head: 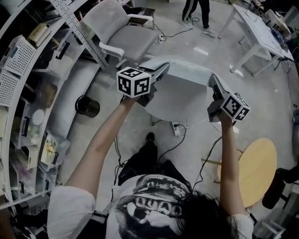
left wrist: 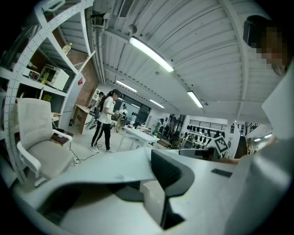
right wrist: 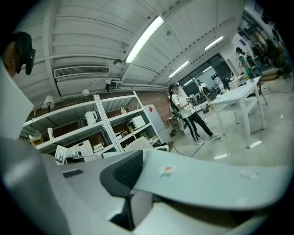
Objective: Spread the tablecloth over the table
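Observation:
A pale grey tablecloth [head: 187, 70] hangs stretched between my two grippers, above a round white table [head: 180, 105]. In the head view my left gripper [head: 159, 72] grips the cloth's left end and my right gripper [head: 214, 81] its right end. Seen from the left gripper [left wrist: 154, 183], the cloth [left wrist: 105, 172] runs in between the jaws, under the dark upper pad [left wrist: 170, 172]. The right gripper [right wrist: 138, 188] shows the same: the cloth [right wrist: 206, 179] is pinched beneath its dark pad [right wrist: 124, 172]. Most of the cloth floats just above the tabletop, nearly level.
A white armchair [head: 126, 32] stands behind the table, metal shelving [head: 28, 93] at the left, a black bin [head: 87, 106] on the floor. A power strip [head: 176, 128] and cables lie by the table's foot. A round wooden stool [head: 259, 168] is at the right, and a person [head: 196, 14] stands by a long white table [head: 261, 32].

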Demonstrator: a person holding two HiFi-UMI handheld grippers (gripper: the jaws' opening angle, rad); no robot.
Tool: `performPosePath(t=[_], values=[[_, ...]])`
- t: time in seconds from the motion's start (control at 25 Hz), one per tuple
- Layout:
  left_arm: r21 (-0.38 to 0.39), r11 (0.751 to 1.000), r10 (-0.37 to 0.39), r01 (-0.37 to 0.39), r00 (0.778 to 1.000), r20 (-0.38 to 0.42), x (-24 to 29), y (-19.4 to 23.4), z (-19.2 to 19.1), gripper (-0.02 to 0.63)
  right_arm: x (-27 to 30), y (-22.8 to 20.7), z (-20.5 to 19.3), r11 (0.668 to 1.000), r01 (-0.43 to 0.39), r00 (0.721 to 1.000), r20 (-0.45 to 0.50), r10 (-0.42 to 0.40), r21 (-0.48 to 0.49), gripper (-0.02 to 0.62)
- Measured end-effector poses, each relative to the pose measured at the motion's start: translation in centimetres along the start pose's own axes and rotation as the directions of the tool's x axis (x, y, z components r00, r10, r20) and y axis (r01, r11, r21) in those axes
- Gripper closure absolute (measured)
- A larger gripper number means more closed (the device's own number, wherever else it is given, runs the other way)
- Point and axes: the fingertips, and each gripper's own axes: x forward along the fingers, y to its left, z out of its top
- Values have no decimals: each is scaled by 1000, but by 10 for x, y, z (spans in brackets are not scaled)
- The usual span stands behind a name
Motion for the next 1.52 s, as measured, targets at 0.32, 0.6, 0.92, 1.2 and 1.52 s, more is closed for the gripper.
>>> performPosePath(t=[0.32,0.6,0.92,1.2,1.52], values=[[-78,994,78,-80,997,-17,-35,-26,-60,558,-44,5,-61,992,-11,1000,-10,13,128,540],[-211,970,117,-120,993,-24,-68,-43,-116,560,-78,12,-112,980,-11,999,-47,21,197,542],[-327,931,152,-162,987,-56,-100,-47,-174,558,-102,19,-172,957,-3,995,-92,31,291,545],[-388,900,167,-198,980,-112,-116,-43,-227,552,-113,13,-224,916,33,990,-139,25,401,551],[-429,859,194,-279,953,-232,-125,-27,-296,551,-113,-2,-289,872,111,974,-227,-1,476,555]])
